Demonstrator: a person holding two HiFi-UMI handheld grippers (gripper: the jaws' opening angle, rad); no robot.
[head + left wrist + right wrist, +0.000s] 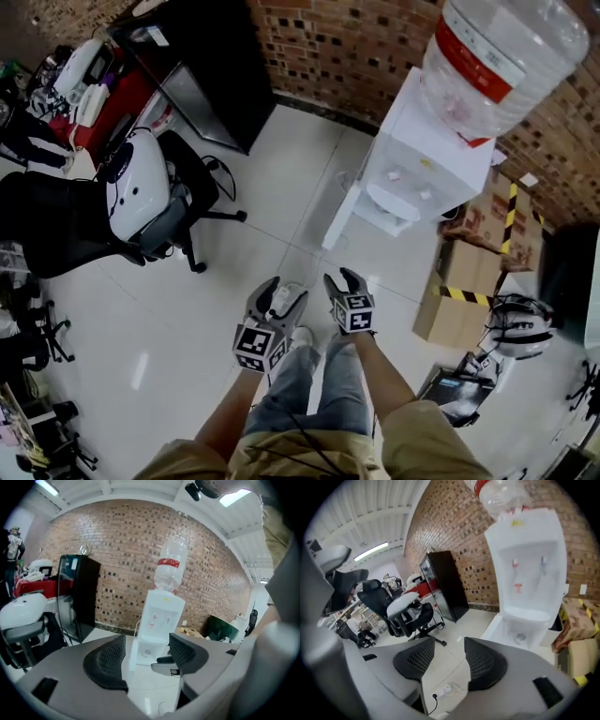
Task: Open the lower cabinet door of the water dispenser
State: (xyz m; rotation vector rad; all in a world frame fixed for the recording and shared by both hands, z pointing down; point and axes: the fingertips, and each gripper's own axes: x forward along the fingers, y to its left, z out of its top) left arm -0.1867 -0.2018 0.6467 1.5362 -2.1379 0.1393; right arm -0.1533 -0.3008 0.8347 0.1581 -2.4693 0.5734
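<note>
The white water dispenser stands against the brick wall with a large bottle on top. Its lower cabinet door is swung out, edge-on toward me. Both grippers hang over the floor well short of it. My left gripper is open and empty; the left gripper view shows the dispenser between its jaws. My right gripper holds nothing, its jaws drawn close with a narrow gap. The right gripper view has the dispenser and its open door beyond the pads.
An office chair with a white shell on it stands at the left, a black cabinet behind it. Cardboard boxes and a helmet lie right of the dispenser. A power strip lies on the floor.
</note>
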